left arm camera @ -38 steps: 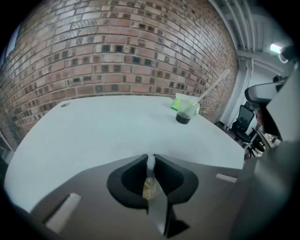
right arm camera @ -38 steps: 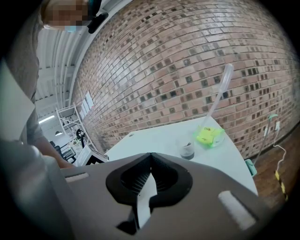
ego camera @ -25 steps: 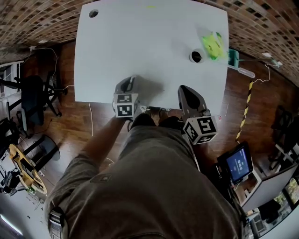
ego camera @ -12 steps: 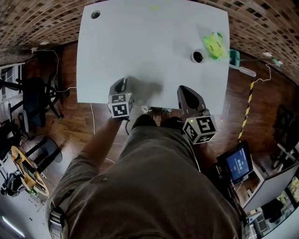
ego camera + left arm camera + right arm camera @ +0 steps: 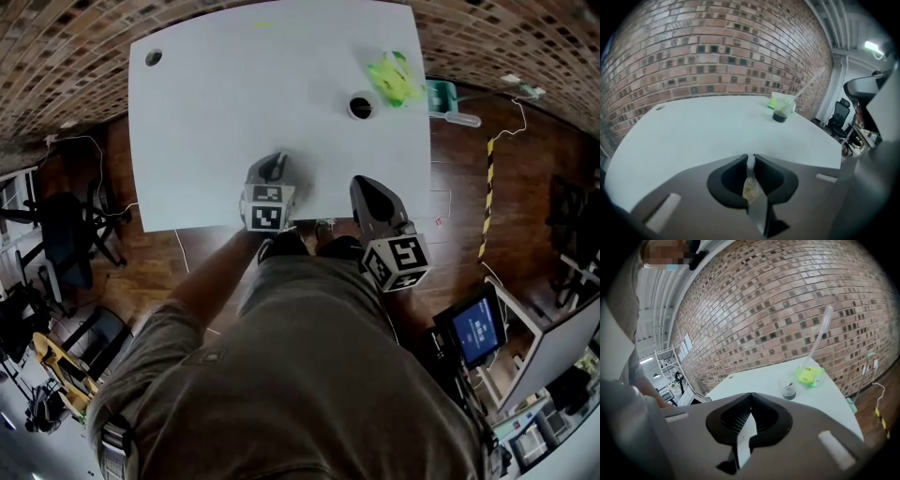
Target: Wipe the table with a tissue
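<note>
Since the earlier frames our left gripper (image 5: pixel 274 167) has come forward from the near edge and in over the table (image 5: pixel 234 84). Its jaws are pressed together on what we take for a small crumpled tissue (image 5: pixel 750 189), likely pinched tight so it won't slip while rubbing. Our right gripper (image 5: pixel 366 185) hangs at the near edge, jaws together on nothing, probably to stay clear. A green pack (image 5: pixel 394 77) and dark cup (image 5: pixel 360 106) sit far right. The white top is otherwise bare, with a brick wall (image 5: pixel 717 56) behind and a wood floor (image 5: pixel 150 262) below.
</note>
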`<state>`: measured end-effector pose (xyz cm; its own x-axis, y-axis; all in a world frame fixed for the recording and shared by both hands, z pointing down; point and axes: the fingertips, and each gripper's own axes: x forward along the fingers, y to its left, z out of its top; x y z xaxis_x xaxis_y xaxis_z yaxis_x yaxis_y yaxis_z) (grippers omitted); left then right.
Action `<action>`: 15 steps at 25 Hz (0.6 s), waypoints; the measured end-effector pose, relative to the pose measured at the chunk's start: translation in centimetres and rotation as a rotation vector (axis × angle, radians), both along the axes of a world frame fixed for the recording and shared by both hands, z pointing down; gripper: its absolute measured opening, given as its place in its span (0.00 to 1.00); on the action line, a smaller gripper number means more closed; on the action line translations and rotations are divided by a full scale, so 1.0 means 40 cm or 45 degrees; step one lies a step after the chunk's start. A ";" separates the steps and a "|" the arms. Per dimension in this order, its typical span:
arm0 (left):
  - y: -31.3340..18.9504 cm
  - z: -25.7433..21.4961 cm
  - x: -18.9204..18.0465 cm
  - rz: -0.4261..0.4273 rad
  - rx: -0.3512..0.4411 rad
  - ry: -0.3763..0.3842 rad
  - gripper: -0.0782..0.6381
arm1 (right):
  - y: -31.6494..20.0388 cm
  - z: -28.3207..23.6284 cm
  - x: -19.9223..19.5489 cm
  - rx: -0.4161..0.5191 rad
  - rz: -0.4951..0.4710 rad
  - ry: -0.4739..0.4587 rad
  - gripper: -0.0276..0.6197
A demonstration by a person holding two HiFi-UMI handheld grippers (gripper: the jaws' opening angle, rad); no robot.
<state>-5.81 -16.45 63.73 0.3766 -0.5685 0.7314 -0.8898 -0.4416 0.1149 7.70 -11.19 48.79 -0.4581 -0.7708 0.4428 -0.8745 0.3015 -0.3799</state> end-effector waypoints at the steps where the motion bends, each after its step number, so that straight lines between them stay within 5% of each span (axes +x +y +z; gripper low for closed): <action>1: 0.006 -0.002 0.032 0.041 -0.005 0.012 0.16 | 0.003 -0.004 0.008 0.002 0.011 0.004 0.06; 7: 0.020 0.001 0.130 0.142 -0.031 0.047 0.16 | 0.003 0.000 0.051 0.001 0.036 0.011 0.06; 15: 0.004 0.008 -0.063 -0.074 -0.018 -0.025 0.16 | -0.015 0.005 -0.001 0.011 -0.053 -0.009 0.06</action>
<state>-8.33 -16.27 64.05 0.3288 -0.5790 0.7461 -0.9161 -0.3874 0.1031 7.66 -11.78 48.99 -0.4931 -0.7544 0.4332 -0.8584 0.3411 -0.3831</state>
